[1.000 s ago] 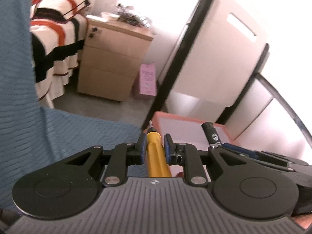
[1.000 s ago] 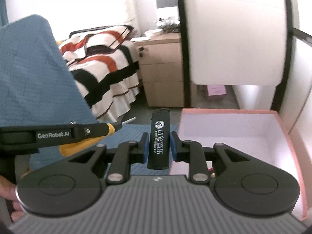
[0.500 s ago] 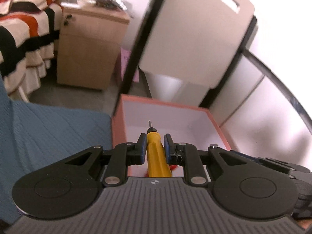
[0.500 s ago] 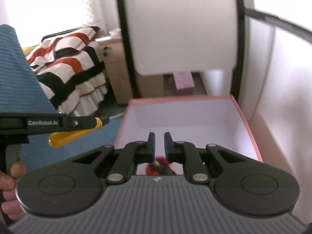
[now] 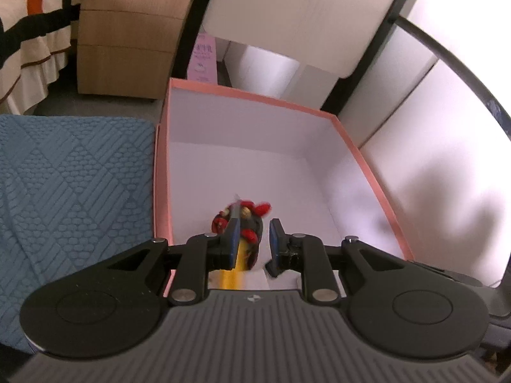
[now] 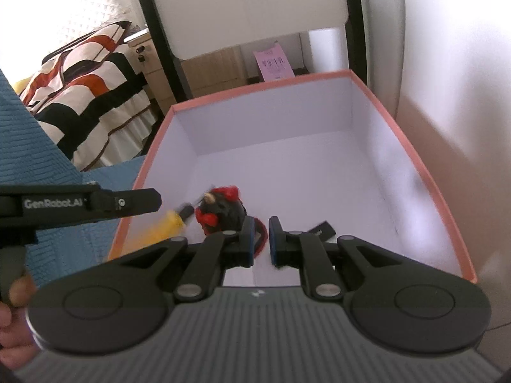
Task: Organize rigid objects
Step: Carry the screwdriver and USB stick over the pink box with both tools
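The left gripper stood over the near end of an open box, its blue pads parted with a clear gap between them. A yellow-handled screwdriver lay against the left-hand pad only. The right-hand pad was clear of it, so the claw had no grip on it. In the right wrist view the screwdriver's handle was a yellow smear just under that gripper's finger at left centre, with a black collar and a thin metal tip pointing up and right over the box's left rim.

The right gripper, at lower centre of its own view, had its pads drawn together to a narrow slit with nothing between them. Just beyond its right finger a black lighter with white lettering lay flat on the box floor.

Past both claws sat a round black toy figure with red horns and red patches, on the floor of the box near its near-left corner.

The box was rectangular, salmon-pink on rim and outside, plain white inside. A blue quilted cloth lay against its left side. A hand showed at the lower left edge. A wooden drawer cabinet and a striped bedspread filled the upper left
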Demonstrator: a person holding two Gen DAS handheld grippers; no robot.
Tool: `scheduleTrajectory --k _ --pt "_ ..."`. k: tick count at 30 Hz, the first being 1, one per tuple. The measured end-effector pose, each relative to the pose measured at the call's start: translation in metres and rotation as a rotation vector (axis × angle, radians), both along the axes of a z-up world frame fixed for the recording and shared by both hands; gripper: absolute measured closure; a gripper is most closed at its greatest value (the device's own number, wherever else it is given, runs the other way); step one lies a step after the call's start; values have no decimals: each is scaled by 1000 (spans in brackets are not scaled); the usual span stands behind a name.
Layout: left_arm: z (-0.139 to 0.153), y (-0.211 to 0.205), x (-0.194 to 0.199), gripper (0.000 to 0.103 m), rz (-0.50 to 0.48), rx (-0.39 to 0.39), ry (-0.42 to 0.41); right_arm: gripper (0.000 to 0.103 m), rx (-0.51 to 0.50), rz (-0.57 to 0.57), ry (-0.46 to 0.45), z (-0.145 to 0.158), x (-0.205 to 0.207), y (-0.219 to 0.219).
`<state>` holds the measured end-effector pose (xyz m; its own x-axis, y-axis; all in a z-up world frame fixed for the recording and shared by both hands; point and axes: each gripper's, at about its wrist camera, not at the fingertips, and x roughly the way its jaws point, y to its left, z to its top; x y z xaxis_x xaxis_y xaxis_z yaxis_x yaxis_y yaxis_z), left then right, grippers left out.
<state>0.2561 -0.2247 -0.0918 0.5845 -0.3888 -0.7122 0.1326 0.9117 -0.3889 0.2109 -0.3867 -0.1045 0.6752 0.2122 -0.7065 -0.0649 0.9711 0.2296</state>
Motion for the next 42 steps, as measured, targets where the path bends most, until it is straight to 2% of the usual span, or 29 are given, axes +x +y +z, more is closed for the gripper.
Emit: scheduleTrajectory --k 6,19,23,33,42 --pt "8 2 -3 79 -14 22 -3 91 18 -7 -13 6 -3 0" --pt "71 30 -25 79 -28 35 -88 91 33 2 -155 84 -18 12" --pt "87 38 -38 79 -27 37 -108 91 41 4 -172 97 -31 18" --pt "115 58 -74 79 -40 38 -169 91 34 -10 -201 114 -66 33" --pt "121 72 -100 78 -35 23 -186 91 46 -20 -179 108 -90 42"
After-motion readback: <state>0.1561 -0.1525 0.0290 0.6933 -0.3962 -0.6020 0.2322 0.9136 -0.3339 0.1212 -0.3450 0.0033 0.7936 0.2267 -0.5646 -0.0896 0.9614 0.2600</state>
